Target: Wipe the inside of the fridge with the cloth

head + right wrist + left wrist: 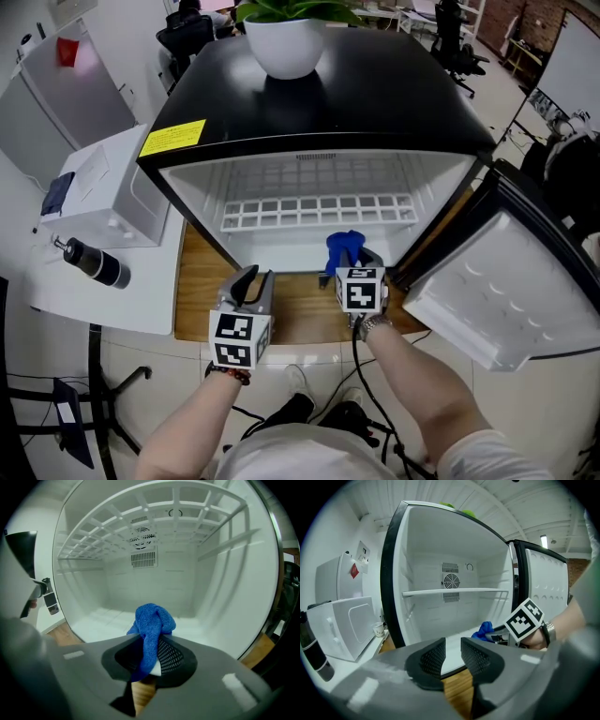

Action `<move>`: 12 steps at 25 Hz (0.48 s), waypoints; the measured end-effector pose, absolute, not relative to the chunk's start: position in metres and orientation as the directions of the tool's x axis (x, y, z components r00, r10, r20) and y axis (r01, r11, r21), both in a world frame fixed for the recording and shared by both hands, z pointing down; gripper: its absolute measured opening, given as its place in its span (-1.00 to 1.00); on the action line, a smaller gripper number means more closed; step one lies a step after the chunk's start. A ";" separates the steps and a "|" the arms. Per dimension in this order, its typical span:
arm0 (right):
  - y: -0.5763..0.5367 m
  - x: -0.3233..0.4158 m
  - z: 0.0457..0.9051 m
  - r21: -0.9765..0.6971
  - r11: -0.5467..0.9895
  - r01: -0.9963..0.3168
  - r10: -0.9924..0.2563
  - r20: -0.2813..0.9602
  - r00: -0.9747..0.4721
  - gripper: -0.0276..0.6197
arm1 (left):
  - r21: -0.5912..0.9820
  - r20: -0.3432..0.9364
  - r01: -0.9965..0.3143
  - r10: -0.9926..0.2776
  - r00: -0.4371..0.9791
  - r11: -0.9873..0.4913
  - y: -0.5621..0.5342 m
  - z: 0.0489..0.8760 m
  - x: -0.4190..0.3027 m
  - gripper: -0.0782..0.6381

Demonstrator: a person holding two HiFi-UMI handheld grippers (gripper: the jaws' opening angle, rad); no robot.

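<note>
We see a potted plant (291, 47), a white appliance (103, 192), a dark bottle (94, 263) just beside it, and a paper cup (378, 629).

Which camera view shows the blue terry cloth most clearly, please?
The right gripper view: the blue terry cloth sits at the centre, clamped between the right hand-held gripper's jaws. The head view shows a small bunch ahead of that gripper; the left gripper view shows only a distant blue corner.

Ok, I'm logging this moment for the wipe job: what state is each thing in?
fridge: door open, wire shelf in place.
cloth: bunched, clamped in the right tool.
right tool: shut on the cloth, at the fridge's mouth.
left tool: jaws apart, nothing between them.
bottle: lying on its side.
plant pot: upright on the fridge top.
</note>
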State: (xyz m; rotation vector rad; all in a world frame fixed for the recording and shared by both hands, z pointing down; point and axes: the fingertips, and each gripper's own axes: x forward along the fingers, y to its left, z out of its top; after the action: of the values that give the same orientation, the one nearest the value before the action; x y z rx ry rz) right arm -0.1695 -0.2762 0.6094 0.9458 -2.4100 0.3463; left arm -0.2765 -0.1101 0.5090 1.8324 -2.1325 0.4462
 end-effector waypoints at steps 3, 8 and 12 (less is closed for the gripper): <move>-0.283 -0.160 0.608 -0.038 0.706 -0.707 -0.572 0.558 -0.601 -0.68 | -0.047 0.419 -0.990 -0.897 -0.139 0.132 -0.112 0.511 -0.272 -0.52; -0.292 -0.146 0.606 -0.026 0.677 -0.736 -0.600 0.559 -0.572 -0.68 | -0.048 0.422 -0.992 -0.898 -0.125 0.115 -0.115 0.513 -0.264 -0.52; -0.296 -0.137 0.607 -0.015 0.653 -0.757 -0.617 0.569 -0.544 -0.68 | -0.044 0.424 -0.994 -0.899 -0.109 0.099 -0.119 0.514 -0.255 -0.52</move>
State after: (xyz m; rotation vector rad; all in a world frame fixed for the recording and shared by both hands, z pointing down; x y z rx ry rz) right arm -0.1367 -0.2964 0.6074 1.0667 -2.3442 0.3523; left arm -0.2554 -0.1188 0.5138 1.8743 -2.0914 0.4660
